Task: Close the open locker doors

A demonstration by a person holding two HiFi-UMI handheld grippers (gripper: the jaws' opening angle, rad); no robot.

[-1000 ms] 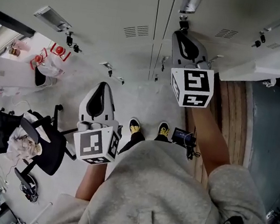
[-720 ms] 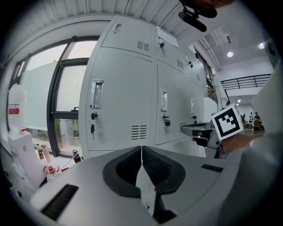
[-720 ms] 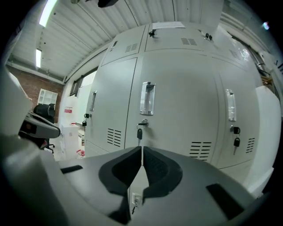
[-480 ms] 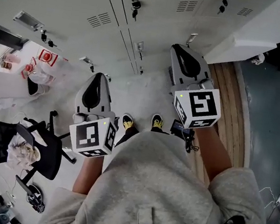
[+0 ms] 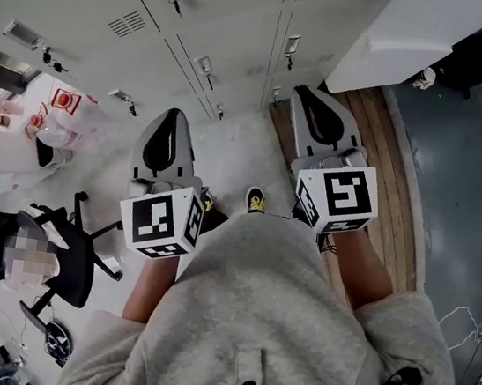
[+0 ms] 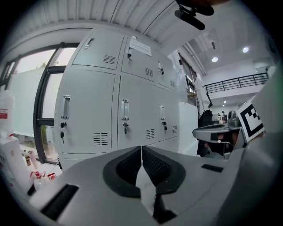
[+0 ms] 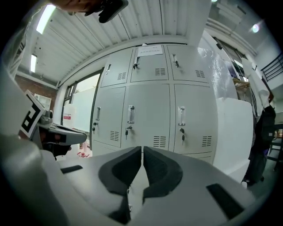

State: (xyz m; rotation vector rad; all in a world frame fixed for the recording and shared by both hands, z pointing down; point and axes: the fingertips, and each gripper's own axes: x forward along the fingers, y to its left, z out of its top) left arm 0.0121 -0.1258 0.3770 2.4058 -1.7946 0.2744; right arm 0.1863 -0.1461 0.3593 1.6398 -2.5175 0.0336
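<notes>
Both the left gripper point(image 6: 141, 149) and the right gripper point(image 7: 142, 149) are pointing at the lockers point(image 7: 150, 119), jaws pressed together and holding nothing. The open door point(image 7: 232, 137) is standing off to the right gripper's right. Shoving it too hard is risking a bounce back open.

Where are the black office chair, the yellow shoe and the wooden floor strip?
black office chair point(image 5: 77, 267), head view, on its dark seat.
yellow shoe point(image 5: 257, 202), head view, on its toe.
wooden floor strip point(image 5: 396, 164), head view, on bare boards.
</notes>
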